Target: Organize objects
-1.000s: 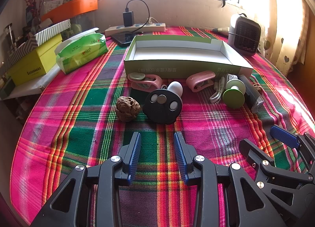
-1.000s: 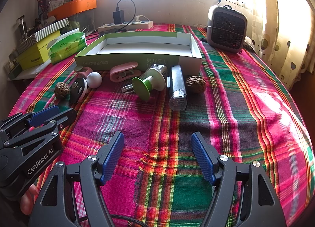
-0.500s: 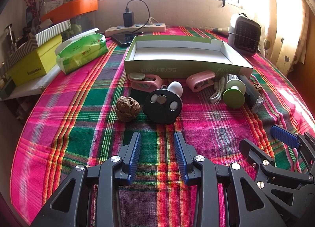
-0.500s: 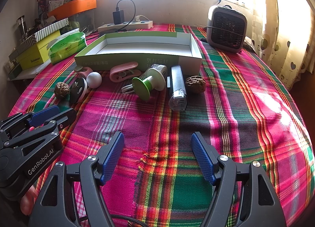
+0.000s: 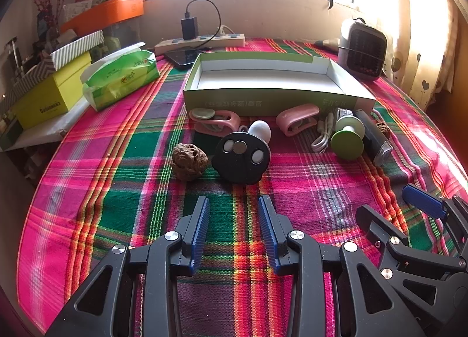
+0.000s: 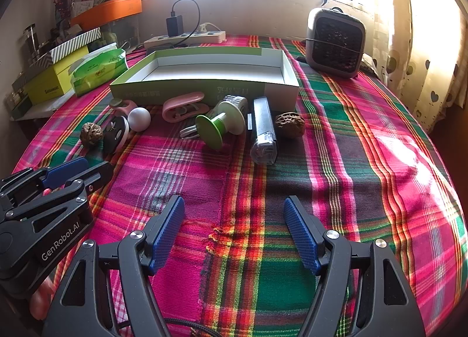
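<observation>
A row of small objects lies on the plaid cloth in front of a shallow green box: a brown walnut, a black round gadget, a white ball, two pink clips, a green-and-white spool, a clear-ended grey tube and a second walnut. My left gripper hovers open just short of the black gadget, with nothing between its fingers. My right gripper stands open and wider, with bare cloth under it.
A green tissue pack, yellow box and orange tray crowd the left. A power strip with charger and a phone lie behind the box. A small grey heater stands at the back right. Curtains hang on the right.
</observation>
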`<action>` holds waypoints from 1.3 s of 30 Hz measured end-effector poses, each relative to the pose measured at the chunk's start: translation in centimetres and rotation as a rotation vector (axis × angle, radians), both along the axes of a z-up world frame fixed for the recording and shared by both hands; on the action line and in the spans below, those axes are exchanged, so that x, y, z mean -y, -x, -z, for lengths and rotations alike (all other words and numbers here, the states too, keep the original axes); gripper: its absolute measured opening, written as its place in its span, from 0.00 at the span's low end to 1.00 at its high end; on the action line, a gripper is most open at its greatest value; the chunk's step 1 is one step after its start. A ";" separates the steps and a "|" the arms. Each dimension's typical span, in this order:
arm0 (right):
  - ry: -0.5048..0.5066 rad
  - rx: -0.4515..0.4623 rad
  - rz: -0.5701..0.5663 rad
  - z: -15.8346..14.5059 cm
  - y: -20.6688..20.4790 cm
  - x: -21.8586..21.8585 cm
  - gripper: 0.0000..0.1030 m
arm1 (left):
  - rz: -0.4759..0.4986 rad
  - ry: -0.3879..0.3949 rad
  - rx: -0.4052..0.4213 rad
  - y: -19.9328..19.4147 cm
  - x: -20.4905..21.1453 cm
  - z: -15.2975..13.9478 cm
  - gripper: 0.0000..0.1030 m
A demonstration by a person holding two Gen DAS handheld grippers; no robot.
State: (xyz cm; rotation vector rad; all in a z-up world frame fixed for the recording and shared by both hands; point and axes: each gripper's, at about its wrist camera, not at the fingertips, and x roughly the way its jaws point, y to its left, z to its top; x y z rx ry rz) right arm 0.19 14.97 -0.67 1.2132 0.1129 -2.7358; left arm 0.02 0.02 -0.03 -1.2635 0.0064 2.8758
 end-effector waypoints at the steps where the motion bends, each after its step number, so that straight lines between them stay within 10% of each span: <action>1: 0.000 0.000 0.000 0.0 0.0 0.0 0.69 | 0.001 0.001 0.000 0.0 0.0 0.0 0.32; 39: 0.041 0.026 -0.031 -0.2 0.9 -1.6 0.69 | 0.096 -0.117 -0.001 -0.2 4.5 -0.6 0.32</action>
